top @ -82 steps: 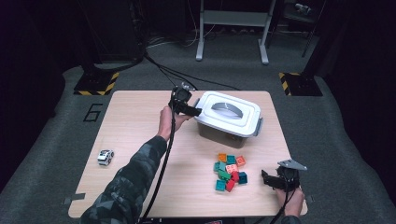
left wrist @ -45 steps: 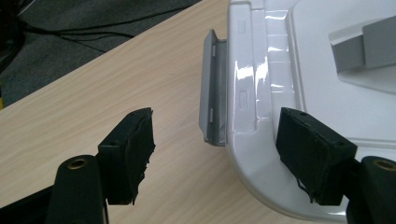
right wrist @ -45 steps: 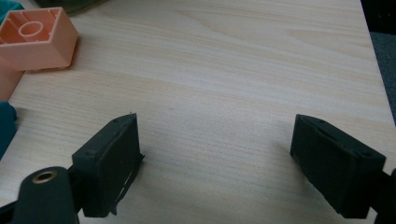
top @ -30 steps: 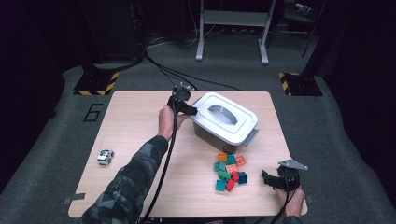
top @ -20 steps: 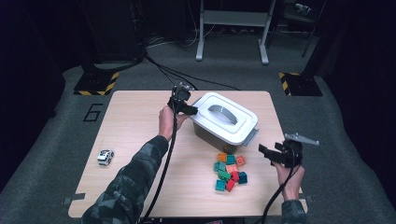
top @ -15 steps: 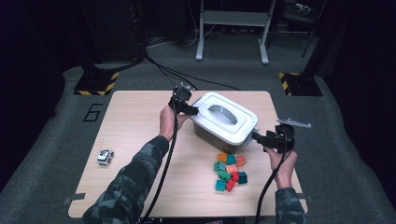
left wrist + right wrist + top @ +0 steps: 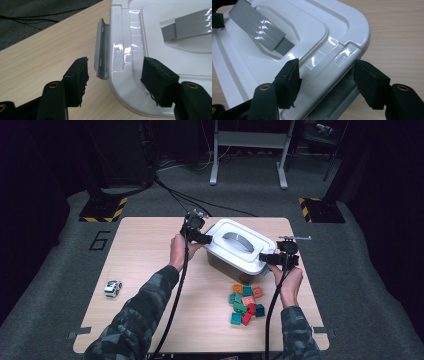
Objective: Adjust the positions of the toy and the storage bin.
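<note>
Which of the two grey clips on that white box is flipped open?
The clip at the left gripper, on the lid's end: it swings out clear of the rim. The clip at the right gripper lies folded under the lid's edge.

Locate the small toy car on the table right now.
In the high view, the toy car sits alone near the table's left edge, left of the person's left sleeve.
</note>
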